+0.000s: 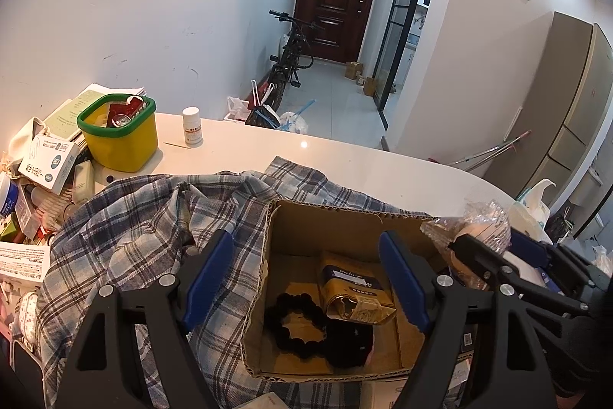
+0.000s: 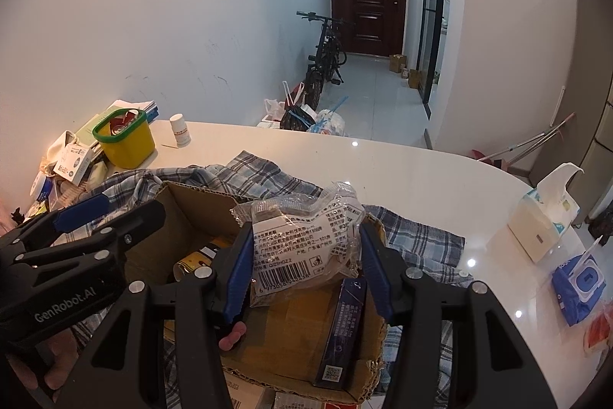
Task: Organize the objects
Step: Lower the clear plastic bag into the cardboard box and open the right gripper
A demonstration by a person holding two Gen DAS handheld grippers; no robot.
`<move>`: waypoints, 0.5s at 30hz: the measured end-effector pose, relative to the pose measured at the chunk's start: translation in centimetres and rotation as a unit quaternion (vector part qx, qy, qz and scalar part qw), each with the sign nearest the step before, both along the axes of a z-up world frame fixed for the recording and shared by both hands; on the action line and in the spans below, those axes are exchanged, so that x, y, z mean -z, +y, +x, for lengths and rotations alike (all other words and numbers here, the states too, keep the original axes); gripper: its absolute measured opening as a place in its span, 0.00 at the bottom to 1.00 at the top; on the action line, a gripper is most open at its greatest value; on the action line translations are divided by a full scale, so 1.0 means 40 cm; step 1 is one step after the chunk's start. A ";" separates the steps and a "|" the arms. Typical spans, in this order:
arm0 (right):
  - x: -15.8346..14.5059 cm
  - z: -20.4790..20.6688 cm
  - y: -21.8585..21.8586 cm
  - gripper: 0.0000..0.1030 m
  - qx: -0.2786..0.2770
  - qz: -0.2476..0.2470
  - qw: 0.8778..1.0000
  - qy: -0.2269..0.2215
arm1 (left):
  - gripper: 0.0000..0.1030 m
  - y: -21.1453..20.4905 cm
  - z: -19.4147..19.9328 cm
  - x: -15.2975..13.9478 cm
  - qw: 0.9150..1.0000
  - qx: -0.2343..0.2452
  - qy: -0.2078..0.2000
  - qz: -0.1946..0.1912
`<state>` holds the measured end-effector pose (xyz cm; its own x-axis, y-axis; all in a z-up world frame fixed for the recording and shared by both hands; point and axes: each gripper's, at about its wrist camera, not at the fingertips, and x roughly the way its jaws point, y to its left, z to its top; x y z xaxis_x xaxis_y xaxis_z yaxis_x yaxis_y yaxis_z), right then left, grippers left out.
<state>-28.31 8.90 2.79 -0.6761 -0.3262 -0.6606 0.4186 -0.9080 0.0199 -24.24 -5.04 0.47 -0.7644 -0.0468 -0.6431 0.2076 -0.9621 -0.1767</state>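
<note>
An open cardboard box (image 1: 306,229) sits on a plaid cloth (image 1: 153,217) on the white table. Inside lie a black bead bracelet (image 1: 295,324) and a crumpled gold packet (image 1: 356,298). My left gripper (image 1: 306,278) is open and empty, hovering over the box's left half. My right gripper (image 2: 306,271) is shut on a clear plastic packet (image 2: 302,236) with a white barcode label, held above the box (image 2: 180,213). A dark blue carton (image 2: 345,328) stands inside the box at its right. The packet also shows at the right in the left wrist view (image 1: 482,221).
A yellow tub with a green rim (image 1: 118,137) and a white pill bottle (image 1: 191,127) stand at the back left, beside a pile of boxes and papers (image 1: 46,160). A tissue box (image 2: 544,217) and a blue wipes pack (image 2: 578,286) lie at the right.
</note>
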 end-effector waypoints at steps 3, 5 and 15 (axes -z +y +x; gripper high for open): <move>0.008 -0.006 0.000 0.53 0.001 -0.007 1.000 -0.009 | 0.79 -0.006 0.003 -0.003 1.000 0.000 0.003 0.006; 0.012 -0.009 0.001 0.54 0.001 -0.008 1.000 -0.012 | 0.79 -0.008 0.005 -0.004 1.000 0.000 0.004 0.009; -0.003 -0.005 0.010 0.71 0.015 -0.013 1.000 0.006 | 0.79 0.001 0.014 -0.023 1.000 0.012 0.022 0.001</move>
<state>-28.52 9.30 2.90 -0.6941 -0.3232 -0.6433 0.3917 -0.9193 0.0393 -23.67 -5.02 1.38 -0.7927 -0.0264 -0.6090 0.1762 -0.9664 -0.1874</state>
